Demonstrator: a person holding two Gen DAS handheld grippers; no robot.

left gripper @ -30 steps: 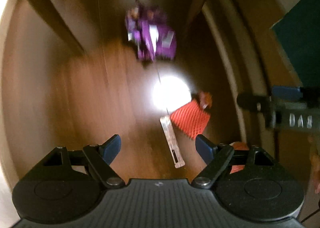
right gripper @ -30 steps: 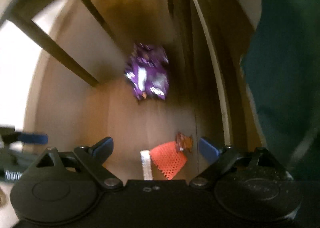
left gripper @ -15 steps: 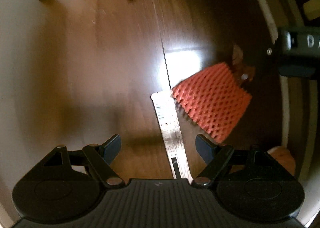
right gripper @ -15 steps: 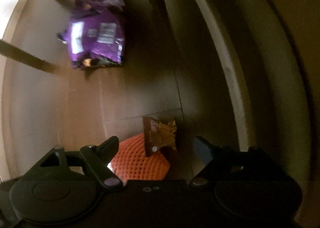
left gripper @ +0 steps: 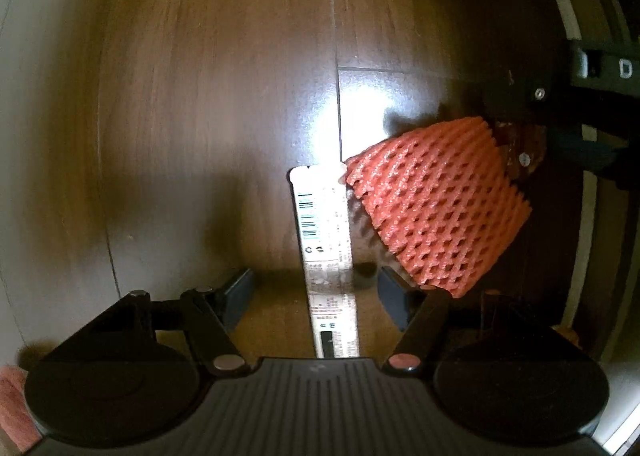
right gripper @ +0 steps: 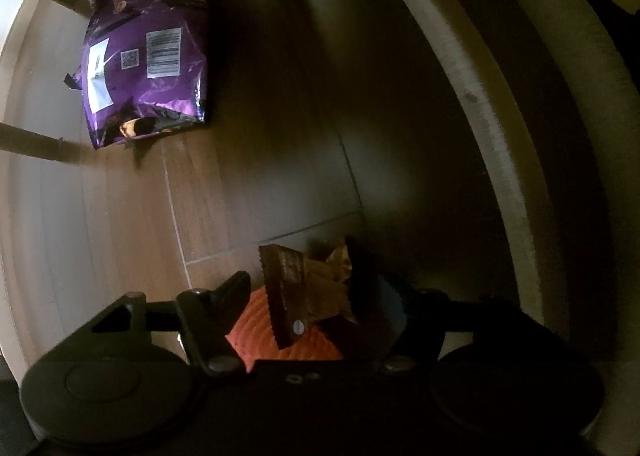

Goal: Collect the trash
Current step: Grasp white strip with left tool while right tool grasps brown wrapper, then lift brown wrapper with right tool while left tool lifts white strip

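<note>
Two views, left wrist first:
Left gripper (left gripper: 316,292): hanging low over the wooden floor (left gripper: 192,103), fingers spread wide, clamping nothing.
Paper strip (left gripper: 326,252): lying flat on the floor between the open fingers, barcode end pointing away, far corner touching the orange foam net (left gripper: 436,203).
Risk at the strip: lying thin and flat, so likely slipping under the pads instead of lifting; right fingertip sitting just beside the net, so possibly catching the net along with the strip.

Right wrist view:
Right gripper (right gripper: 320,296): fingers apart, straddling the brown candy wrapper (right gripper: 296,288), not yet pinching.
Candy wrapper: resting crumpled and tilted on the net's edge.
Risk at the wrapper: springing sideways on closing, or dragging the net and so shifting the strip.
Purple snack bag (right gripper: 144,59): lying well apart near two furniture legs (right gripper: 32,143), waiting.
Shared risk: grippers working close together, possibly colliding.
</note>
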